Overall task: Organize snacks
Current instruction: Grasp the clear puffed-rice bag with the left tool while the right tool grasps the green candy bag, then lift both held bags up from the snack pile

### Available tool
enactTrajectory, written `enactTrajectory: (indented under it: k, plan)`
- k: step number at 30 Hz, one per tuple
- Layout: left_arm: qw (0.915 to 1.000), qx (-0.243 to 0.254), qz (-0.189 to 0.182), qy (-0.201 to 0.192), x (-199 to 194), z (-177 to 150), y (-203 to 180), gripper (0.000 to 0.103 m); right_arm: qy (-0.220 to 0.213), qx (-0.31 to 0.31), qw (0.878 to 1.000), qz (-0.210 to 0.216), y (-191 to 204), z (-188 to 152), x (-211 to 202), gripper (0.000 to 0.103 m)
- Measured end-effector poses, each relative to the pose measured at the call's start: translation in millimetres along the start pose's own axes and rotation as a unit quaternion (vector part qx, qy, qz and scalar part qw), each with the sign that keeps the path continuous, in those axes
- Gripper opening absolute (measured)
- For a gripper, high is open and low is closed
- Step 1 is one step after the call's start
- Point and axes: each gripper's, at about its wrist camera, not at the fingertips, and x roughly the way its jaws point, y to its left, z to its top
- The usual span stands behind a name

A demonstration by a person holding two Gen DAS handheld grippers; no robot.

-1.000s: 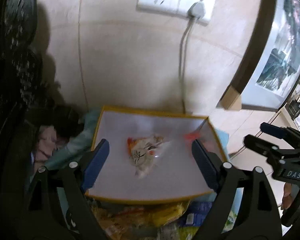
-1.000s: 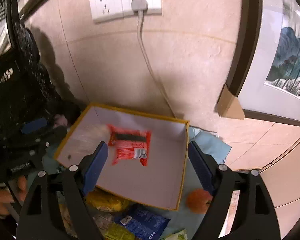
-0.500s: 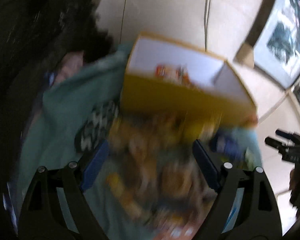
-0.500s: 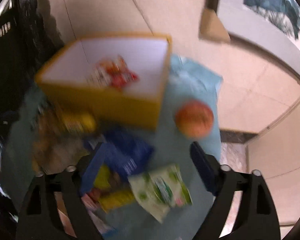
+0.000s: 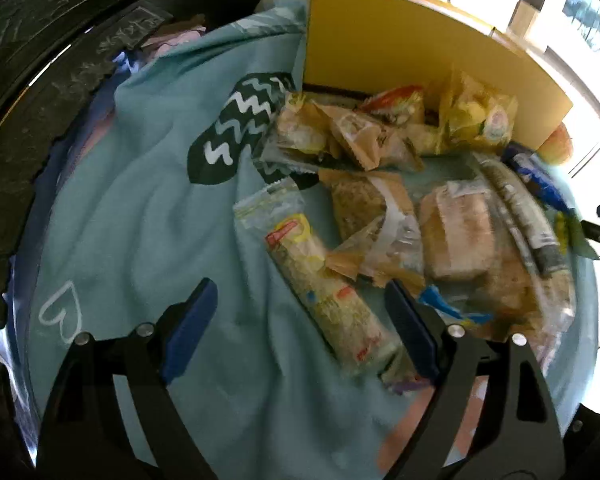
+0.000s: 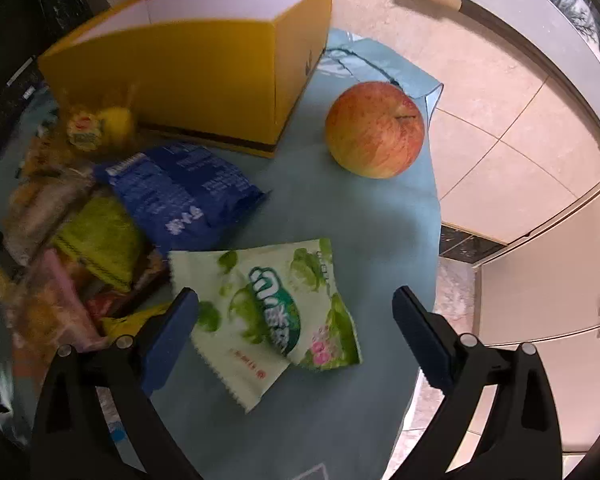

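A teal cloth (image 5: 140,208) covers the whole work surface, wrinkled, with a dark zigzag patch and a white heart outline printed on it. At its far side stands a yellow box (image 6: 204,64), open at the top with a white lining, resting on the cloth. A loose heap of snack packets (image 5: 412,200) lies in front of the box, touching its front wall at the far end. A red-yellow apple (image 6: 375,130) sits on the cloth just beside the box's right corner, apart from the heap. A blue packet (image 6: 180,192) lies near the box front, partly over a yellow-green one. A green-and-white packet (image 6: 276,312) lies flat, nearest the right gripper (image 6: 296,340), whose jaws are opening; the packet's left part sits between the 2 blue pads, neither pressing on it. The left gripper (image 5: 300,328) has its jaws wide apart above the cloth, with the lower end of a long clear-wrapped bar (image 5: 320,284) between them, untouched by either pad. The edges of the heap are blurred, so single packets there cannot be told apart
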Motion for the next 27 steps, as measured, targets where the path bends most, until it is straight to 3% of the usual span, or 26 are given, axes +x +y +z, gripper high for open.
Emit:
enactTrajectory:
  k: [3,4,6,7,8,11,15,20,22,23,27]
  plan:
    - [0.9993,0.009,0.015,0.034,26,-4,-5,0.087,0.024,0.019,1.000,-0.001,0,0,20,0.098]
    - [0.9994,0.017,0.020,0.022,25,-6,-7,0.089,0.023,0.034,0.999,0.010,-3,0,20,0.097]
    - [0.9995,0.025,0.009,0.015,20,-7,-8,0.071,0.027,0.062,0.997,0.046,-9,0,19,0.074]
    - [0.9995,0.031,0.001,0.010,14,-7,-8,0.045,0.023,0.061,0.997,0.042,-11,-1,16,0.069]
    - [0.9993,0.035,-0.005,0.009,11,-7,-8,0.030,0.021,0.060,0.997,0.047,-12,-1,13,0.062]
    - [0.9993,0.010,-0.036,-0.003,-6,-8,6,0.029,0.017,0.078,0.995,0.055,-22,-11,4,0.046]
    - [0.9980,-0.003,-0.060,-0.023,-28,-12,13,0.029,0.010,0.096,0.993,0.069,-28,-21,-4,0.044]
    - [0.9981,-0.002,-0.058,-0.019,-33,-19,10,0.028,0.006,0.098,0.992,0.079,-29,-27,-6,0.045]
    - [0.9986,-0.002,-0.052,-0.005,-27,-21,12,0.028,0.012,0.088,0.993,0.077,-33,-25,-2,0.057]
    - [0.9988,-0.002,-0.049,-0.002,-24,-22,14,0.028,0.009,0.075,0.995,0.064,-30,-23,-3,0.071]
    - [0.9991,-0.005,-0.042,0.007,-12,-23,20,0.029,-0.003,-0.003,1.000,0.016,-1,-12,-9,0.079]
